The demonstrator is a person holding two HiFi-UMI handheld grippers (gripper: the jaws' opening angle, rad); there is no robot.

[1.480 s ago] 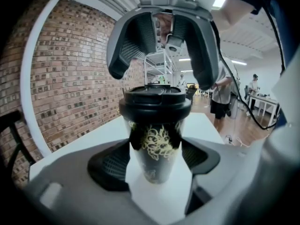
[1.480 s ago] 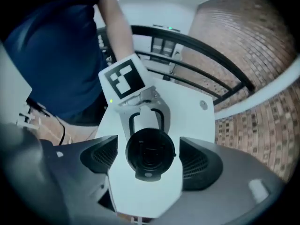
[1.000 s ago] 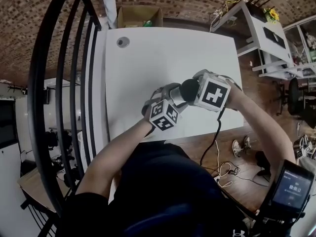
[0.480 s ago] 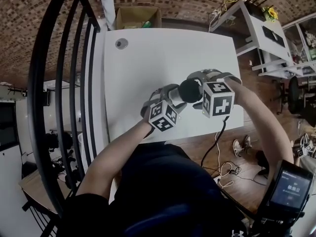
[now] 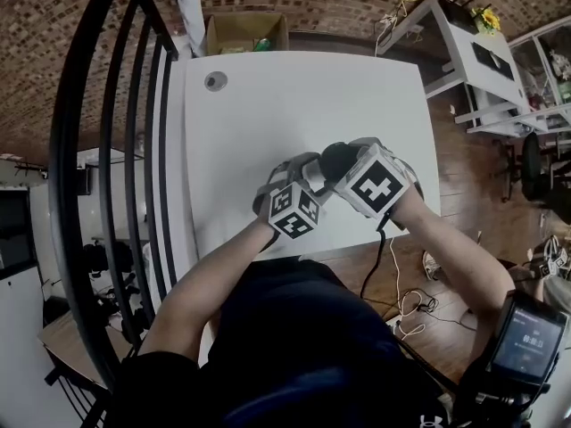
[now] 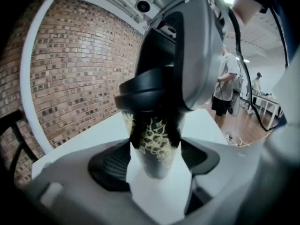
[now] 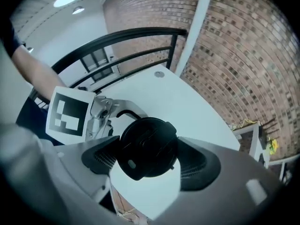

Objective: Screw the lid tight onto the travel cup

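White desk (image 5: 294, 114): left gripper (image 6: 154, 162) fingers clamped travel cup (image 6: 151, 135) steady; right gripper (image 7: 149, 162) fingers, just closed tighter, gripped lid (image 7: 147, 144) for tightening.

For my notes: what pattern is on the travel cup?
The cup is black with pale-yellow scribbles, best in the left gripper view.

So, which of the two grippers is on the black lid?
The right gripper: pointing down, its jaws have just been closing round the black lid. The left gripper holds the patterned cup instead.
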